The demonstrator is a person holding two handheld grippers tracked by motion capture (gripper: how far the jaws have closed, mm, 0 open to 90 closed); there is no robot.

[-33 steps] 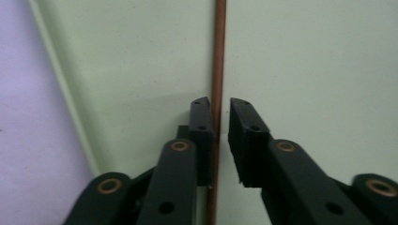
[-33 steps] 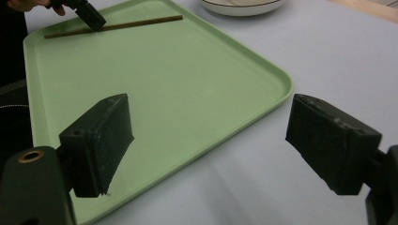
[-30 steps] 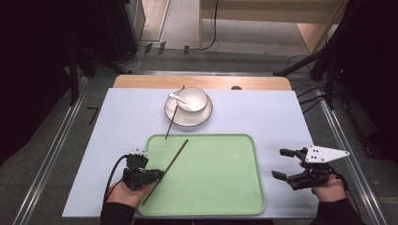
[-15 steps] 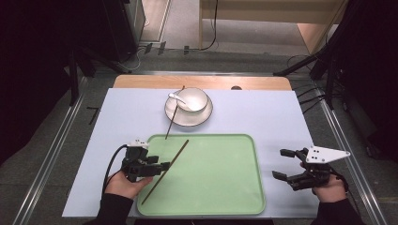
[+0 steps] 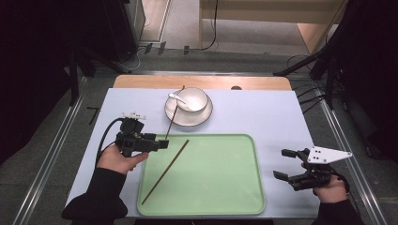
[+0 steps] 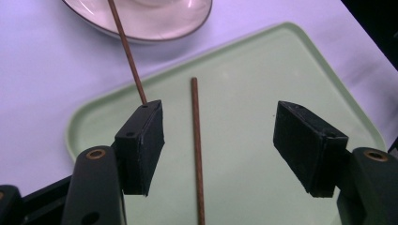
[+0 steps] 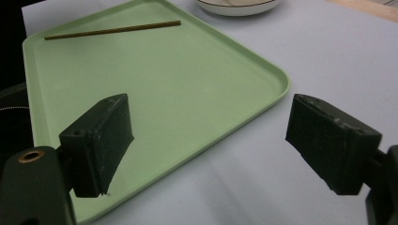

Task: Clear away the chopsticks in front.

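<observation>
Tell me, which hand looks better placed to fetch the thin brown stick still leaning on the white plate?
Probably the left. The left gripper hovers with open jaws, just opened and empty, right by the leaning brown stick on the white plate. The right gripper sits beyond the far side of the green tray.

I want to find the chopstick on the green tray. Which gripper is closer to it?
Left. The left gripper hovers right beside the chopstick, near its upper end. The right gripper sits past the tray's far edge.

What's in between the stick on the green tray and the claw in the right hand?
Just bare green tray, then a strip of bare tablecloth, as the high view shows. The chopstick lies at the tray's left; the right gripper waits open.
</observation>
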